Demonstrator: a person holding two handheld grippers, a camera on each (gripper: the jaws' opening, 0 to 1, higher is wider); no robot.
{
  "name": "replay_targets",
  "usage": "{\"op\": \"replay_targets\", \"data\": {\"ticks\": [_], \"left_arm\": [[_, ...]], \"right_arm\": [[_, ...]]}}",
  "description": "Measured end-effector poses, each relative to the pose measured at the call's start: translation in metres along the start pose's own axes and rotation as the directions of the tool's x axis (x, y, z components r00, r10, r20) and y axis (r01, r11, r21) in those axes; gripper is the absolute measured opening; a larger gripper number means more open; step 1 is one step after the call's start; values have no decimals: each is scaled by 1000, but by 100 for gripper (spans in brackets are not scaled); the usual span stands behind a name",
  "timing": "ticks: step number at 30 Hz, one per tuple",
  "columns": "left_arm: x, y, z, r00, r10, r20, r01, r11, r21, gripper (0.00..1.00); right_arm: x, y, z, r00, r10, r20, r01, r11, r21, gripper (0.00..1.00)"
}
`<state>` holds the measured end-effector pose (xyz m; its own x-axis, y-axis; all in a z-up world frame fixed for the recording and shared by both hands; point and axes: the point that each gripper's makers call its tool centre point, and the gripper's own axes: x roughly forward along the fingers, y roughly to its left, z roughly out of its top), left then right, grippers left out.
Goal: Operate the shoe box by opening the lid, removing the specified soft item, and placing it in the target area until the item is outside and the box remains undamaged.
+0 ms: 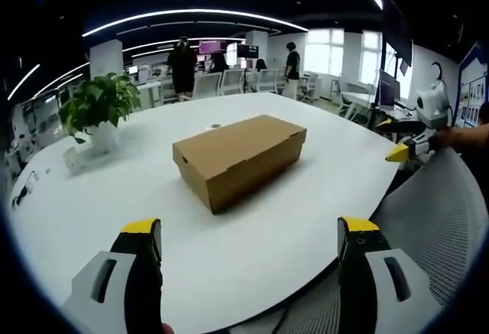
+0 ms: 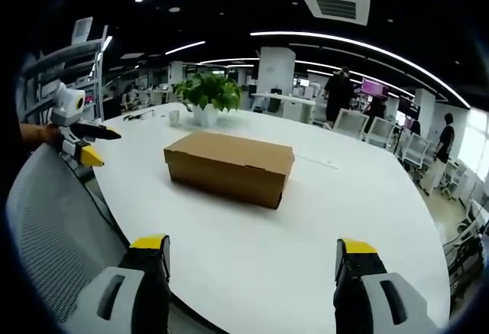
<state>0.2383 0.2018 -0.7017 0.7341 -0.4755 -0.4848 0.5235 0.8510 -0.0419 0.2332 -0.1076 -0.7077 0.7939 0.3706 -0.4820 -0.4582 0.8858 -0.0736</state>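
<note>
A brown cardboard shoe box [image 1: 241, 158] lies on the white table [image 1: 153, 196] with its lid down; the right gripper view has the same box [image 2: 229, 166] from its other long side. My left gripper [image 1: 250, 238] is open at the table's near edge, well short of the box, nothing between its yellow-tipped fingers. My right gripper [image 2: 252, 254] is also open and empty, back from the box. The right gripper [image 1: 409, 149] also appears at the right of the left gripper view, and the left gripper [image 2: 84, 150] at the left of the right gripper view.
A potted green plant [image 1: 99, 108] in a white pot stands on the table beyond the box. A grey mesh chair back [image 2: 53, 227] sits at the table's near edge between the grippers. People and office chairs [image 1: 229, 82] are far behind the table.
</note>
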Motion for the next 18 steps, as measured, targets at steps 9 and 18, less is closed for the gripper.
{"op": "replay_targets", "data": {"ticks": [9, 18], "left_arm": [[-1, 1, -1, 1000, 8, -20, -7, 1000, 11, 99], [0, 5, 1, 999, 23, -46, -23, 1000, 6, 100]], "right_arm": [[-1, -1, 1, 1000, -8, -18, 8, 1000, -1, 88], [0, -1, 1, 998, -8, -54, 8, 1000, -3, 86]]}}
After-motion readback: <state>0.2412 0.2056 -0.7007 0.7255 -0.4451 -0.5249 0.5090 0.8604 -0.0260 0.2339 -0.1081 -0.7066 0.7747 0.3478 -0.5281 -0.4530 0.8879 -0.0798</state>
